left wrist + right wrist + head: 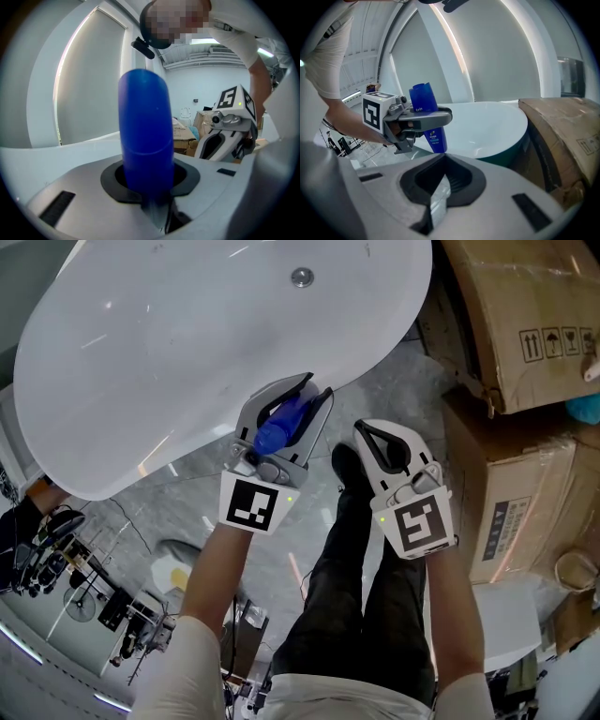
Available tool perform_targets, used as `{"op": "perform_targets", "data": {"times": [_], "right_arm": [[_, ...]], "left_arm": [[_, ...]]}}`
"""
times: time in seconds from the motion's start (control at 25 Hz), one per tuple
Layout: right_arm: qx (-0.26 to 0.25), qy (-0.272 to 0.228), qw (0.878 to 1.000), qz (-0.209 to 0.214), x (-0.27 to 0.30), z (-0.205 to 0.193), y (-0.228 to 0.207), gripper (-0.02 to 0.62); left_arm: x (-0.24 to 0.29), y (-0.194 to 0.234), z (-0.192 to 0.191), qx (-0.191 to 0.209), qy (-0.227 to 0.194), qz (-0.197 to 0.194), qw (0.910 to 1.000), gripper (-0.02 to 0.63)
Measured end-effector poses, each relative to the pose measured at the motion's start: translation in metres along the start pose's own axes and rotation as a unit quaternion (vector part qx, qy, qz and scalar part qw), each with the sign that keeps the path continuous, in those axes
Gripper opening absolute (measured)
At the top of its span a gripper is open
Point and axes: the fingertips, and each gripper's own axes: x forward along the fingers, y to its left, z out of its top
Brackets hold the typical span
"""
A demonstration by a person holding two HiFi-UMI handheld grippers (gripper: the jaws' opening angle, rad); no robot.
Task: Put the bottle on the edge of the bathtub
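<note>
While the white bathtub [187, 343] is filling the far left, the left gripper [316, 387] is clamping the blue bottle [281, 426] upright at its near rim, so resting and releasing are likely remaining; the right gripper [364, 430] is idling closed and empty.

Glossy bathtub [187, 343], smooth plastic bottle [281, 426]

The bottle [279, 427], in the left gripper [315, 388], hangs at the bathtub's [141, 352] near rim. Boxes [525, 324] stand to its right.
</note>
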Motion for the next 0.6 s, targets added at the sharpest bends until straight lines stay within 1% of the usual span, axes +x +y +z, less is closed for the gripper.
{"op": "perform_targets", "data": {"times": [0.16,0.24,0.6], "right_arm": [[0.003,-0.001,1.000,0.001,0.0021,-0.0025,0.0013,0.002],[0.003,0.000,1.000,0.002,0.0028,-0.0037,0.0017,0.002],[0.009,0.004,1.000,0.000,0.0060,-0.0072,0.0033,0.002]], "left_arm": [[0.0007,-0.0010,0.0010,0.002,-0.012,0.008,0.9999,0.097],[0.0002,-0.0019,0.0013,0.007,-0.014,0.006,0.9998,0.099],[-0.0020,-0.0050,0.0050,0.033,-0.024,-0.030,0.9987,0.094]]}}
